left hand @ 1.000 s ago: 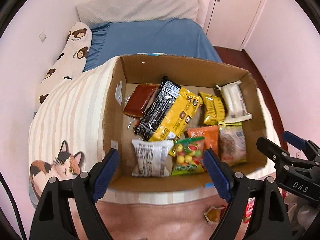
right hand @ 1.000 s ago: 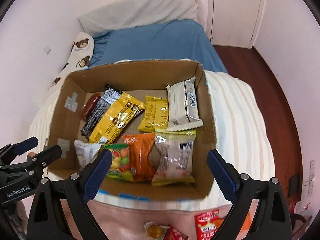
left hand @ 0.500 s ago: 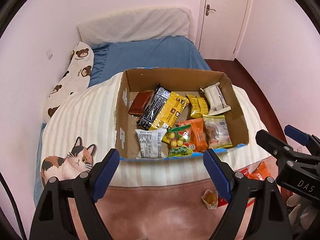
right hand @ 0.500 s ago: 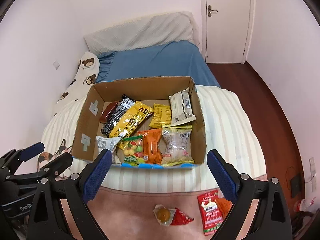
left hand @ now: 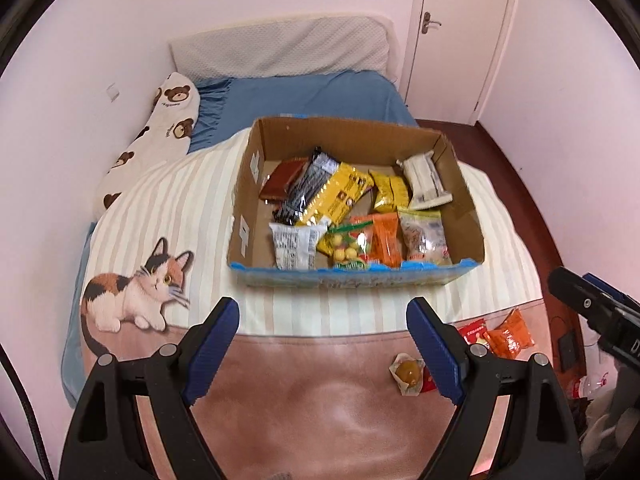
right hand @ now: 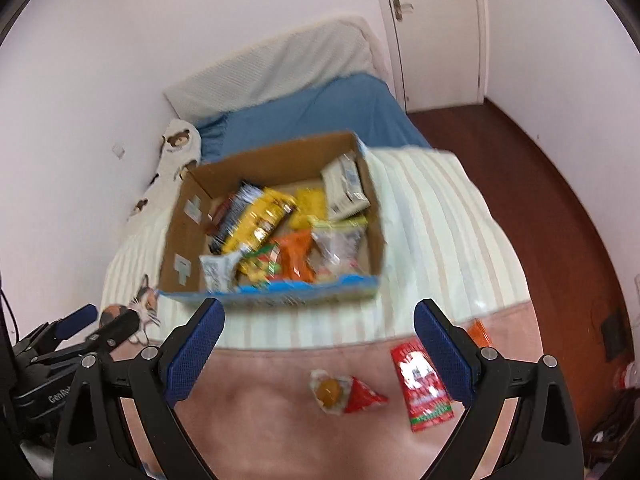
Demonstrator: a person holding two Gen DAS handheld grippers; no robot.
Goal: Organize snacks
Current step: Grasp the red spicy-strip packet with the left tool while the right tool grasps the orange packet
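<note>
A cardboard box [left hand: 466,216] [right hand: 172,248] sits on the striped bed cover and holds several snack packets, among them a yellow-black bag [left hand: 320,198] and an orange packet [left hand: 386,240]. Loose snacks lie on the pink cover in front of it: a clear-wrapped yellow sweet [left hand: 407,372] [right hand: 329,390], a red packet [right hand: 420,388] [left hand: 472,330] and an orange packet [left hand: 510,334]. My left gripper [left hand: 324,348] is open and empty, well short of the box. My right gripper [right hand: 318,350] is open and empty above the loose snacks; it also shows at the right of the left wrist view [left hand: 592,308].
The bed has a blue sheet [left hand: 304,100], a grey pillow [left hand: 280,46], a bear-print pillow [left hand: 160,132] against the left wall and a cat picture [left hand: 136,284] on the cover. A door [left hand: 460,28] and dark wooden floor [right hand: 560,184] lie to the right.
Both grippers have pulled back and up from the box, so it looks smaller and farther. The loose snacks in front of the box have come into view. Both jaws stayed open.
</note>
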